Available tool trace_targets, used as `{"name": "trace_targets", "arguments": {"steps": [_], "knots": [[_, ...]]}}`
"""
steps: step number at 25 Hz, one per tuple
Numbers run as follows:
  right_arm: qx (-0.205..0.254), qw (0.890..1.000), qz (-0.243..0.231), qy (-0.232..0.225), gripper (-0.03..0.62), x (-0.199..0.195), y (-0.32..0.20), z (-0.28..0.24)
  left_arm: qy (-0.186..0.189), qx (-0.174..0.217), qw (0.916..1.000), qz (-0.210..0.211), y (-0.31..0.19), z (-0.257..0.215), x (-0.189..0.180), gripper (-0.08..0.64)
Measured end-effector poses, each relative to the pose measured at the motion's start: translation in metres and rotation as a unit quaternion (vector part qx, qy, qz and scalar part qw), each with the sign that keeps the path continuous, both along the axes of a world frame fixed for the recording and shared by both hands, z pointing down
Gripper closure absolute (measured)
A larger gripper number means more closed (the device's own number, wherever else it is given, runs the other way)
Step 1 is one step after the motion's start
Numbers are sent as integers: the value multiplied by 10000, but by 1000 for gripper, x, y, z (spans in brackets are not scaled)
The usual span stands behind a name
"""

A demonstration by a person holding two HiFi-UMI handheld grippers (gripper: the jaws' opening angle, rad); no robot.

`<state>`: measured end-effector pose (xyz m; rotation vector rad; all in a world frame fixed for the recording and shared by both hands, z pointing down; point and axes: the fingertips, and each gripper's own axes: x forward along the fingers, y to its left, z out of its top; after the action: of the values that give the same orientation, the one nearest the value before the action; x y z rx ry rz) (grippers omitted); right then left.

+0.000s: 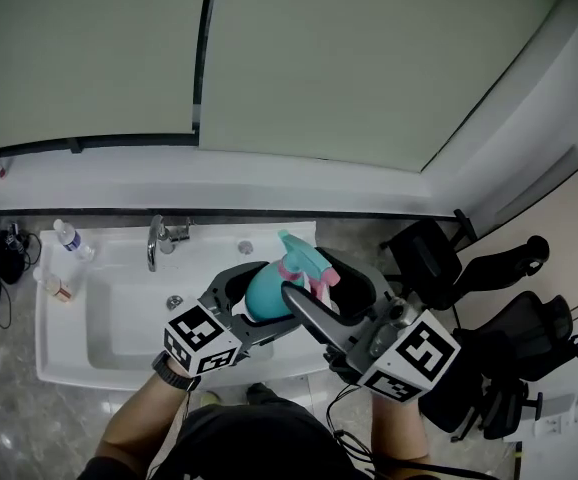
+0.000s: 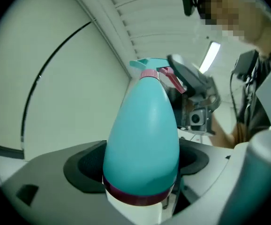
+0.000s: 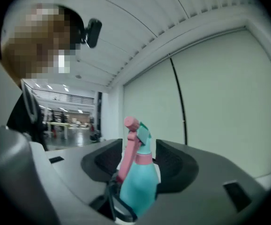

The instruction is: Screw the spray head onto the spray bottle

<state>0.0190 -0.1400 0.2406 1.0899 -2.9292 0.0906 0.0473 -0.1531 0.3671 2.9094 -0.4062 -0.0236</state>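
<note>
Over the sink, my left gripper (image 1: 272,298) is shut on the body of a teal spray bottle (image 1: 267,293), which points away from it. In the left gripper view the bottle (image 2: 142,139) fills the space between the jaws, its dark red band and white base nearest the camera. The teal spray head (image 1: 304,260), with pink trigger and collar, sits on the bottle's neck. My right gripper (image 1: 309,273) comes from the opposite side. Its jaws stand either side of the spray head (image 3: 136,137), with slight gaps at the pads.
Below my grippers is a white sink (image 1: 69,328) with a chrome faucet (image 1: 159,238) and a small bottle (image 1: 67,236) at its back left corner. Black office chairs (image 1: 439,258) stand to the right. A pale panelled wall (image 1: 319,58) lies beyond.
</note>
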Motion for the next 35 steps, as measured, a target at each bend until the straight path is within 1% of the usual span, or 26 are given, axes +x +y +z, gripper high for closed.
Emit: {"name": "trace_targets", "arguments": {"steps": [1, 2, 3, 4, 5, 6, 8, 10, 11, 12, 13, 14, 15, 16, 17, 19, 21, 23, 25, 27, 28, 30, 31, 35], "knots": [[16, 9985, -512, -166, 396, 4, 12, -8, 159, -90, 9990, 409, 8, -5, -1, 135], [48, 9941, -1021, -354, 396, 11, 23, -16, 274, -142, 9958, 860, 18, -9, -1, 135], [87, 9872, -1498, -540, 396, 19, 31, -23, 359, -171, 9902, 1337, 30, -13, -3, 135], [123, 9784, -1940, -701, 395, 25, 37, -28, 438, -209, 9820, 1824, 44, -18, -4, 135], [157, 9682, -2352, -833, 370, 27, 41, -31, 533, -275, 9713, 2304, 58, -23, -7, 135], [185, 9567, -2749, -945, 355, 24, 44, -34, 645, -361, 9583, 2760, 72, -28, -9, 135], [224, 9277, -3558, -1106, 292, 9, 53, -38, 863, -546, 9292, 3553, 97, -38, -12, 135], [286, 8954, -4295, -1137, 265, -13, 68, -39, 1012, -636, 9007, 4177, 120, -43, -15, 135], [324, 8823, -4565, -1101, 261, -26, 75, -38, 1076, -608, 8880, 4429, 130, -43, -20, 135], [347, 8723, -4763, -1048, 261, -39, 80, -35, 1142, -554, 8767, 4640, 139, -44, -26, 135], [340, 8651, -4904, -994, 261, -50, 83, -32, 1203, -511, 8669, 4810, 148, -44, -34, 135], [305, 8600, -5004, -954, 261, -58, 85, -29, 1244, -497, 8591, 4940, 155, -44, -39, 135], [251, 8556, -5084, -937, 261, -61, 85, -27, 1252, -507, 8534, 5035, 160, -45, -42, 135], [186, 8509, -5162, -958, 261, -59, 85, -27, 1221, -533, 8502, 5093, 163, -46, -41, 135], [118, 8458, -5234, -1027, 261, -53, 84, -29, 1148, -561, 8498, 5113, 164, -46, -37, 135], [16, 8376, -5319, -1246, 261, -40, 80, -35, 910, -576, 8537, 5094, 162, -41, -27, 135], [-12, 8364, -5318, -1328, 261, -38, 78, -37, 655, -534, 8576, 5074, 164, -34, -23, 137], [-8, 8355, -5367, -1176, 261, -47, 84, -33, 426, -517, 8597, 5063, 167, -25, -22, 137], [49, 8313, -5489, -873, 261, -59, 94, -28, 265, -566, 8615, 5039, 168, -19, -19, 137], [146, 8275, -5591, -500, 261, -64, 99, -25, 257, -678, 8639, 4984, 159, -20, -13, 137], [173, 8275, -5602, -341, 262, -65, 100, -23, 301, -732, 8654, 4947, 153, -21, -12, 137], [154, 8344, -5506, -199, 295, -67, 98, -20, 375, -799, 8686, 4876, 144, -22, -13, 137], [129, 8392, -5433, -198, 320, -67, 96, -20, 382, -823, 8702, 4843, 141, -21, -16, 137], [87, 8576, -5137, -227, 374, -66, 92, -16, 397, -831, 8745, 4761, 135, -15, -26, 137]]}}
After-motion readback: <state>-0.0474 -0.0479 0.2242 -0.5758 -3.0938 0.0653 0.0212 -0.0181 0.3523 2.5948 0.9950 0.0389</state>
